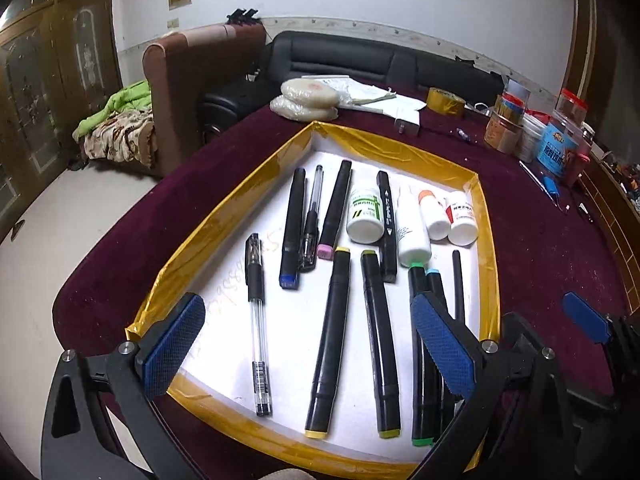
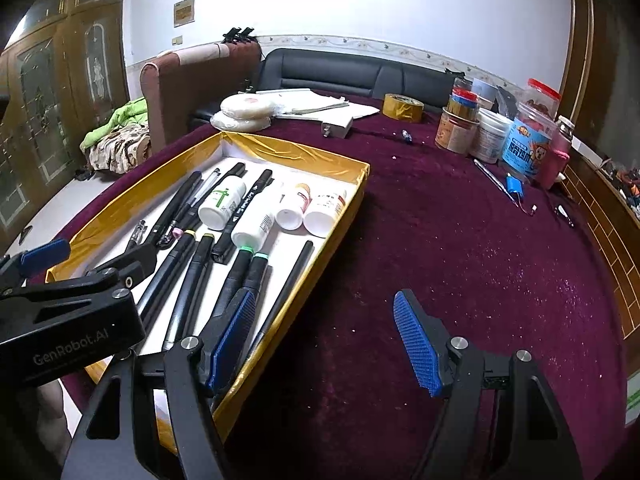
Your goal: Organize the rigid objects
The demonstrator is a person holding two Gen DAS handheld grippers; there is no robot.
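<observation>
A gold-edged tray (image 1: 240,184) with a white floor sits on the maroon table; it also shows in the right wrist view (image 2: 362,184). In it lie several black markers (image 1: 330,340), a clear gel pen (image 1: 256,320) and several small white bottles (image 1: 364,216). My left gripper (image 1: 308,348) is open and empty, hovering over the tray's near end, fingers either side of the yellow-capped markers. My right gripper (image 2: 328,340) is open and empty, its left finger (image 2: 232,336) over the tray's right rim, its right finger over bare tablecloth.
At the table's far side lie round white cakes (image 2: 244,110), papers, a white charger (image 2: 338,126) and a gold tape roll (image 2: 402,106). Jars and tubs (image 2: 528,136) stand at the far right, with a pen and small blue item beside them. A sofa stands behind.
</observation>
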